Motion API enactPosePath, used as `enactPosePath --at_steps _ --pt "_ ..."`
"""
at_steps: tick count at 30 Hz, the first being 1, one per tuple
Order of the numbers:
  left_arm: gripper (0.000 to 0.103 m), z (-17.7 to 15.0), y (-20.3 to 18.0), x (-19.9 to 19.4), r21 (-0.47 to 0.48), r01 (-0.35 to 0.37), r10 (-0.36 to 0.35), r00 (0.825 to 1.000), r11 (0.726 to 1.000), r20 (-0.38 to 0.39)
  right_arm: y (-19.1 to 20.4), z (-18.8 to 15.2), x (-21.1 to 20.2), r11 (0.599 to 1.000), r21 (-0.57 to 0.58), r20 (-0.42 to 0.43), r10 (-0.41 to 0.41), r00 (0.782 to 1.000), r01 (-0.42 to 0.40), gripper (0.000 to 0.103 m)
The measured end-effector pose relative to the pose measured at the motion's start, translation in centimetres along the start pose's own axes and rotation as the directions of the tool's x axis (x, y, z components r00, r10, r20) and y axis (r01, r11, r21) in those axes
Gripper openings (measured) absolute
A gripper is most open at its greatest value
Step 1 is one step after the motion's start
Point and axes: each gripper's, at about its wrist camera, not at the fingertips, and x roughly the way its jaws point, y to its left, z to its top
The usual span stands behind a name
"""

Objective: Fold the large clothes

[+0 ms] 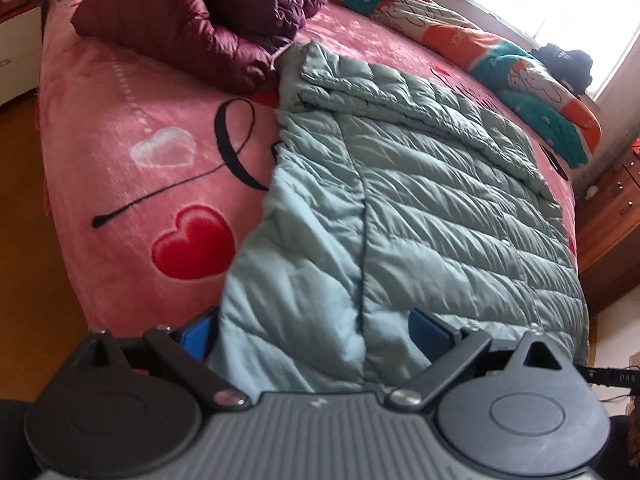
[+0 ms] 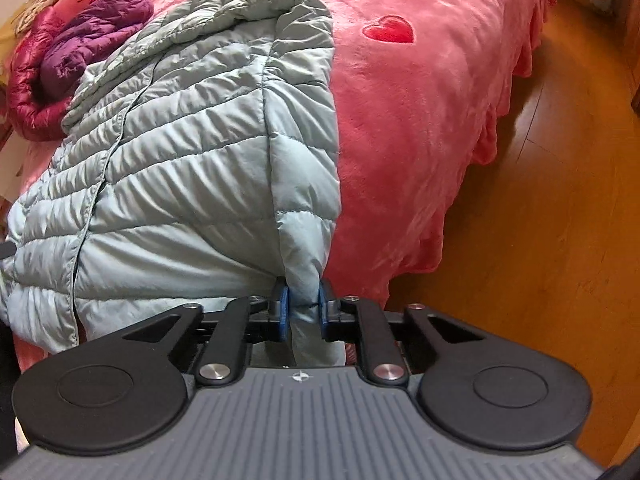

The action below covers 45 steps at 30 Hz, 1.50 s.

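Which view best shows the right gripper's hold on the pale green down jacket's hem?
The right wrist view. There the right gripper has its blue pads pinching a bunched corner of the pale green down jacket. The left wrist view shows the jacket spread on the bed, but only the left gripper, jaws wide around the hem.

- The left gripper (image 1: 312, 332) points down at a slant. Its two blue fingers (image 1: 430, 330) stand wide apart, with puffy cloth lying between them.
- The right gripper (image 2: 303, 308) also points down at a slant. Its blue fingers (image 2: 283, 312) sit close together and pinch a bunched edge of cloth.
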Motion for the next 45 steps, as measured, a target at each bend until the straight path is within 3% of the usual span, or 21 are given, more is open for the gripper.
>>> enactPosePath --at_steps 1,3,7,12,14,17,19,22,28,35,40,45 --pt "0.096 0.0 0.0 0.0 -0.001 0.003 -0.003 1.000 1.000 -0.004 -0.2 0.1 0.2 1.000 0.015 -0.011 0.001 1.000 -0.001 0.058" --pt "0.094 -0.1 -0.1 0.0 -0.006 0.015 -0.015 1.000 1.000 -0.003 -0.5 0.3 0.6 0.999 0.043 -0.022 -0.009 1.000 0.010 0.071" --pt "0.071 -0.2 -0.4 -0.3 0.004 0.065 -0.065 0.998 0.998 -0.006 -0.7 0.6 1.3 0.998 0.056 -0.051 0.033 0.998 -0.031 0.097" --pt "0.050 -0.4 -1.2 -0.4 0.046 0.090 -0.090 0.996 0.995 -0.017 0.0 0.8 3.0 0.998 0.008 -0.106 0.064 0.992 -0.064 0.100" --pt "0.047 -0.5 -1.5 -0.4 0.065 0.092 -0.091 0.996 0.994 -0.016 0.3 0.7 3.2 0.998 -0.007 -0.113 0.063 0.992 -0.064 0.097" --pt "0.041 -0.5 -1.9 -0.3 0.090 0.087 -0.086 0.996 0.992 -0.015 0.3 0.7 3.3 0.995 -0.013 -0.118 0.093 0.989 -0.095 0.084" --pt "0.037 -0.5 -2.1 -0.3 0.105 0.078 -0.077 0.997 0.991 -0.010 0.6 0.6 3.2 0.992 -0.026 -0.112 0.119 0.987 -0.122 0.057" --pt "0.029 -0.6 -2.4 -0.4 0.131 0.063 -0.064 0.998 0.989 0.004 0.9 0.4 3.1 0.988 -0.047 -0.101 0.142 0.985 -0.147 0.042" --pt "0.016 -0.6 -2.9 -0.7 0.169 0.054 -0.059 0.998 0.984 0.030 1.9 0.4 1.9 0.985 -0.056 -0.055 0.159 0.986 -0.163 0.022" --pt "0.012 -0.8 -4.1 -1.3 0.237 0.029 -0.051 0.995 0.971 0.085 1.0 0.2 -0.7 0.972 -0.049 0.025 0.232 0.972 -0.231 0.015" --pt "0.012 -0.7 -4.5 -1.9 0.262 0.021 -0.057 0.990 0.965 0.131 -0.2 0.3 -2.2 0.937 -0.024 0.100 0.350 0.932 -0.349 0.014" --pt "0.012 -0.7 -5.2 -2.6 0.290 0.011 -0.064 0.983 0.957 0.175 -0.7 0.2 -2.6 0.909 0.003 0.138 0.412 0.900 -0.417 0.014"
